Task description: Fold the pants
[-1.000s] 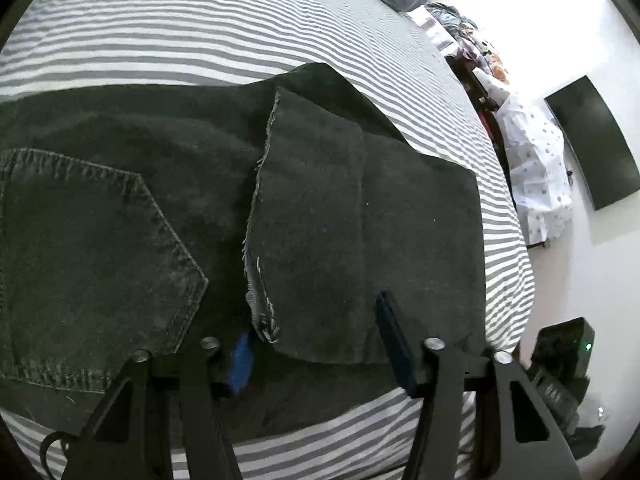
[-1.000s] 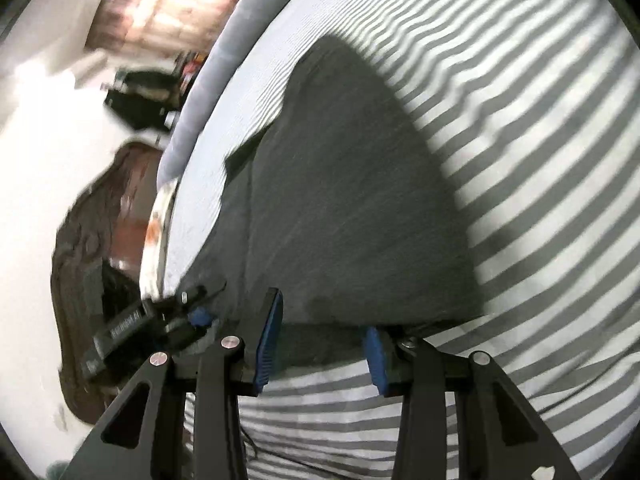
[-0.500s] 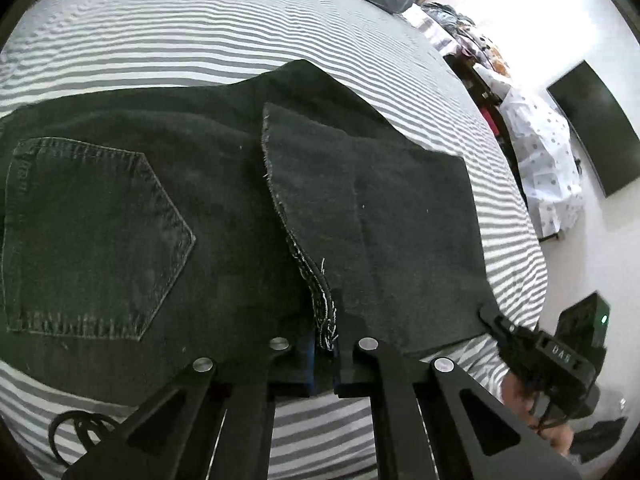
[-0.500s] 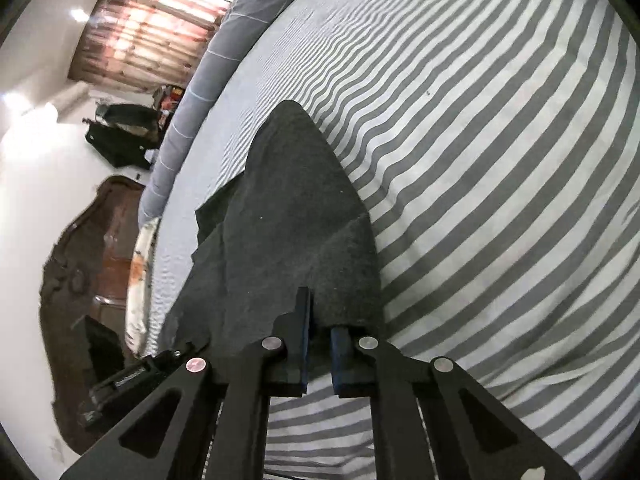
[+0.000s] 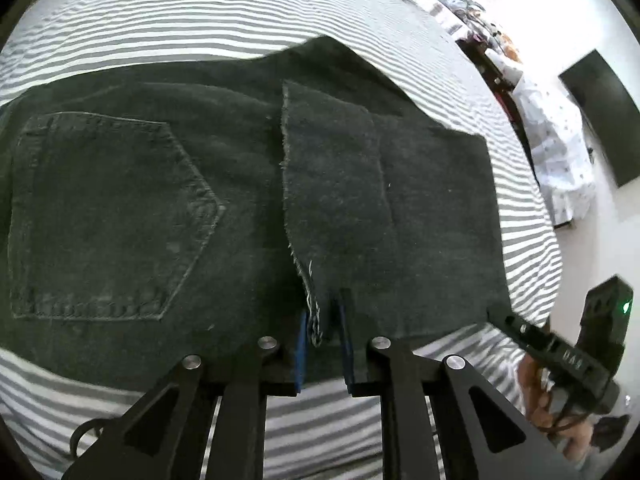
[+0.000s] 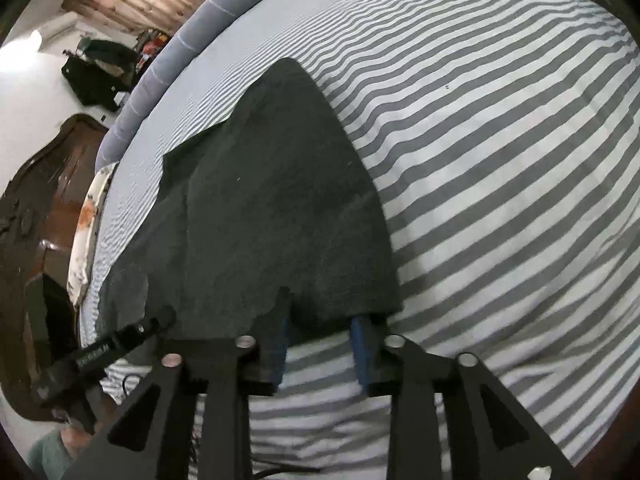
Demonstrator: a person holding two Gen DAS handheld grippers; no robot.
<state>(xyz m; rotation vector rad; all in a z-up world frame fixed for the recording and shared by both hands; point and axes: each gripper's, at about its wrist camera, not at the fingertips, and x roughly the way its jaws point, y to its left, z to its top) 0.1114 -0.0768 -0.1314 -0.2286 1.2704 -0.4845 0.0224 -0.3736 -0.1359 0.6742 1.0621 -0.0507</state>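
A: While the pants [image 5: 248, 208] lie flat on the striped bed [image 5: 200, 20], back pocket [image 5: 108, 220] up at the left and leg ends folded over toward the right, what are the tongs doing?

B: Left gripper [image 5: 323, 344]: blue pads [image 5: 301, 354] slightly apart, the frayed hem [image 5: 312, 308] sitting in the gap. Cannot tell whether the cloth is nipped or merely between them; it looks loose.

A: And the right?

B: Right gripper [image 6: 320, 354]: fingers spread, straddling the near corner of the folded edge [image 6: 344, 300], cloth between but not pinched. Pillow [image 6: 168, 60] far off along the bed's edge.

A: So the step, by my reading, is taking hold of the near edge for the next fold.

B: Likely. To do it well: push both sets of pads further over the cloth so every layer is caught, hem on the left, fold on the right. Close firmly, lift both together at one height, carry across toward the pocket end, keeping edges lined up so nothing skews.
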